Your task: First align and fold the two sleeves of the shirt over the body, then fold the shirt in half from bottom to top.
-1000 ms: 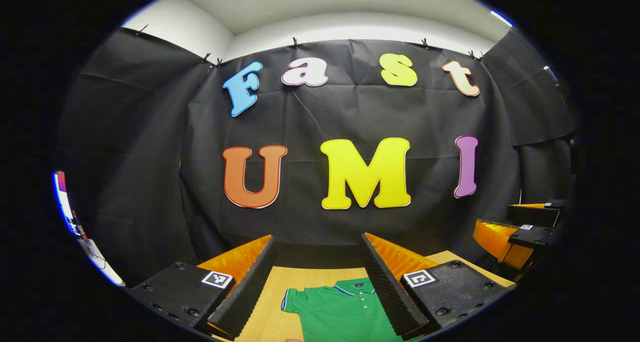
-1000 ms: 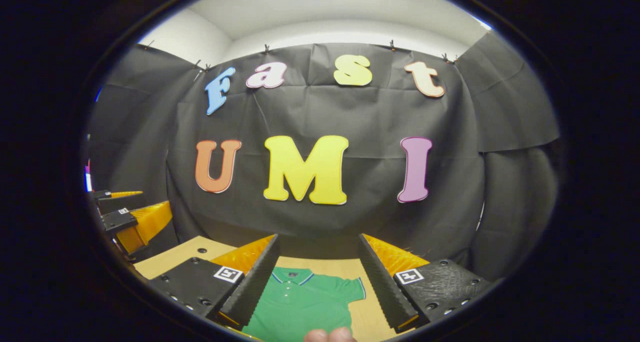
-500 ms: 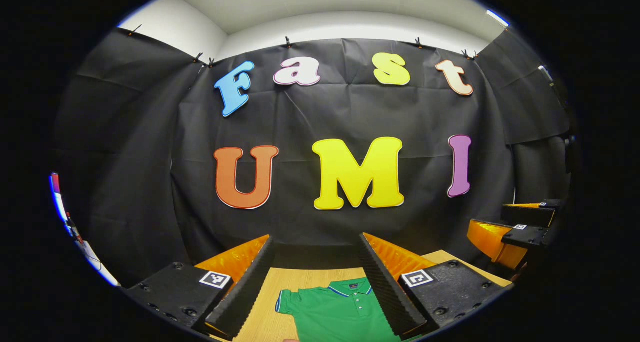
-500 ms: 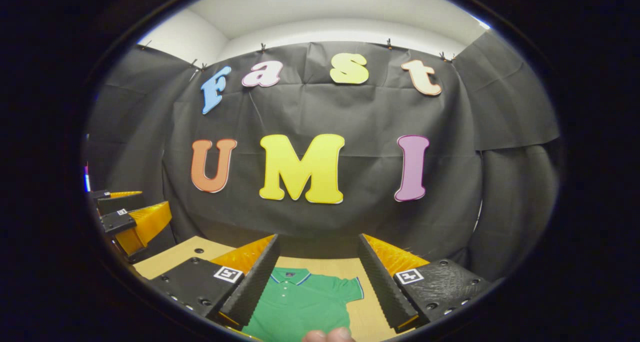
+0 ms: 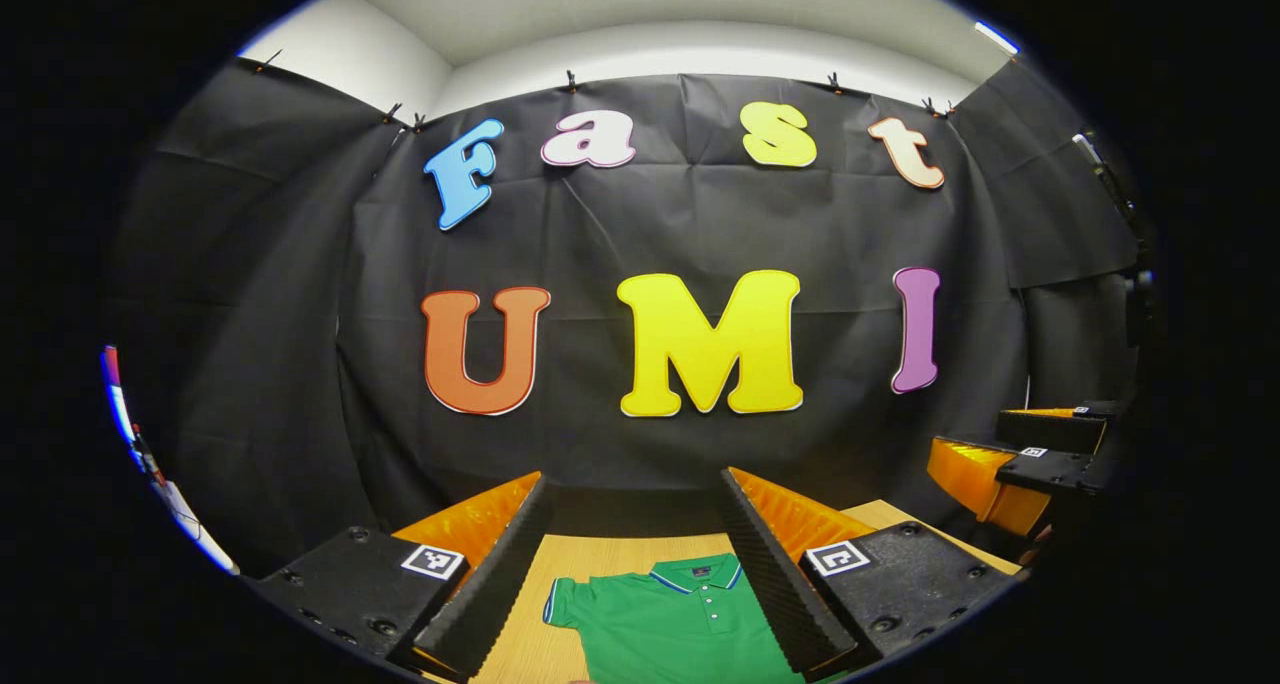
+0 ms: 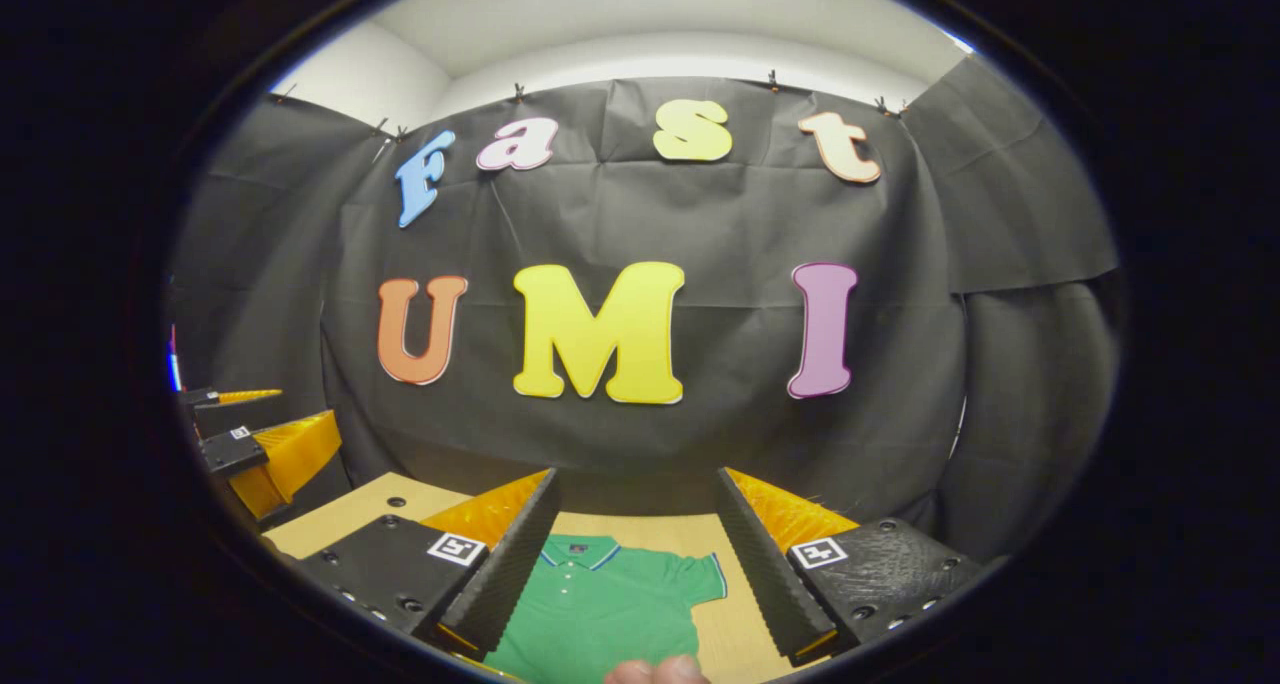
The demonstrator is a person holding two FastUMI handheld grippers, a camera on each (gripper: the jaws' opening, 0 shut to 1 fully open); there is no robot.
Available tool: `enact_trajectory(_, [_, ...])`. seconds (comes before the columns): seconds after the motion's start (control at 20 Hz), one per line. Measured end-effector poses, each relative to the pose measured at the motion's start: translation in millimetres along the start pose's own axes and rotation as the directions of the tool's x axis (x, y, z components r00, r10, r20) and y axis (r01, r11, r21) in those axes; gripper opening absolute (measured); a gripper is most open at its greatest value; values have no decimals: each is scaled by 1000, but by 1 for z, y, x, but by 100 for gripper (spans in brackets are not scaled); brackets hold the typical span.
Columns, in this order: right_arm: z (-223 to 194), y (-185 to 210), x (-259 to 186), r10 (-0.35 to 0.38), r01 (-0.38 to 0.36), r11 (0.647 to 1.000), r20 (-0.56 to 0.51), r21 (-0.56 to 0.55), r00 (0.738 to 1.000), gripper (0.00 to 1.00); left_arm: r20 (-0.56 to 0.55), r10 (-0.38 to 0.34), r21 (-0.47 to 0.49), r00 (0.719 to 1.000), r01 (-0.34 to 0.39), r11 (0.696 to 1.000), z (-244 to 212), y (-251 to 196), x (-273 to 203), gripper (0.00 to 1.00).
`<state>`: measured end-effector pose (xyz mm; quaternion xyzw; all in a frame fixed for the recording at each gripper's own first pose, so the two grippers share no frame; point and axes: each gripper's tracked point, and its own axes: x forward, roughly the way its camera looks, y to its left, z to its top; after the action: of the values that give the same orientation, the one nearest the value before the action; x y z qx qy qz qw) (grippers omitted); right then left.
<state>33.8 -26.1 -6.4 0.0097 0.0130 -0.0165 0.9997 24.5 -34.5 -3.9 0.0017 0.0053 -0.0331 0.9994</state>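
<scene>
- Black cloth walls close off the booth behind a pale wooden counter (image 5: 560, 564), on which the green shirt (image 5: 670, 624) lies flat, collar toward the wall.
- Left gripper view: the left hand-held gripper (image 5: 635, 554) hangs above the counter with its fingers spread wide apart and nothing between them. The shirt sits below and just ahead of it; one short sleeve (image 5: 562, 602) pokes out toward its left finger, while its right finger covers the shirt's other side. Far to its right, the other hand-held gripper hovers at the same sort of height.
- Right gripper view: the right hand-held gripper (image 6: 635, 554) is likewise wide open and empty, raised over the counter. The shirt's other sleeve (image 6: 700, 576) lies ahead between its fingers, nearer the right one. A fingertip (image 6: 655, 670) of the person shows at the bottom edge.
- Judged stage: neither sleeve looks folded yet, so the sleeve folds are still to come.
- Risks: both tools are held high with little of the shirt in sight, so the descent could miss the sleeve hem. A pinch that is too deep could take the body layer too and drag the whole shirt askew. Uneven pulls from the two sides would probably leave the sleeves misaligned, spoiling the later bottom-to-top fold.
</scene>
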Motion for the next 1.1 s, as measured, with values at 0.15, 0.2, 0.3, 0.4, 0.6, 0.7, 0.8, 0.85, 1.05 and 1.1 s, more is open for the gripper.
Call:
enact_trajectory(0.15, [-5,-11,11,-3,3,1000,-12,6,1000,97,-3,9,0,1000,-9,1000,-1,-4,5,100])
enact_trajectory(0.2, [-7,-13,14,-2,3,1000,-21,6,1000,97,-6,9,0,1000,-9,1000,-3,-4,6,100])
enact_trajectory(0.3, [-18,-20,23,-5,5,1000,-50,-1,999,95,-13,14,4,1000,-14,1000,-6,-6,10,100])
enact_trajectory(0.4, [-26,-24,31,9,-9,1000,-74,2,997,95,-18,18,4,1000,-18,1000,-8,-8,14,100])
enact_trajectory(0.6, [-48,-40,53,19,-16,1000,-140,22,990,95,-42,26,-14,999,-26,1000,-16,-14,29,100])
enact_trajectory(0.7, [-66,-48,66,37,-33,999,-193,24,980,95,-43,29,-9,999,-29,1000,-19,-18,34,100])
enact_trajectory(0.8, [-82,-60,79,37,-33,999,-229,19,973,95,-40,36,4,999,-36,999,-18,-19,42,100])
enact_trajectory(0.85, [-91,-66,86,32,-28,999,-245,19,969,95,-41,38,6,998,-38,999,-20,-21,45,100])
enact_trajectory(1.05, [-127,-90,125,14,-13,1000,-310,4,951,95,-64,50,9,997,-49,999,-28,-27,55,100])
enact_trajectory(1.1, [-137,-96,136,14,-16,1000,-325,-4,945,95,-68,52,10,996,-51,999,-30,-28,57,100])
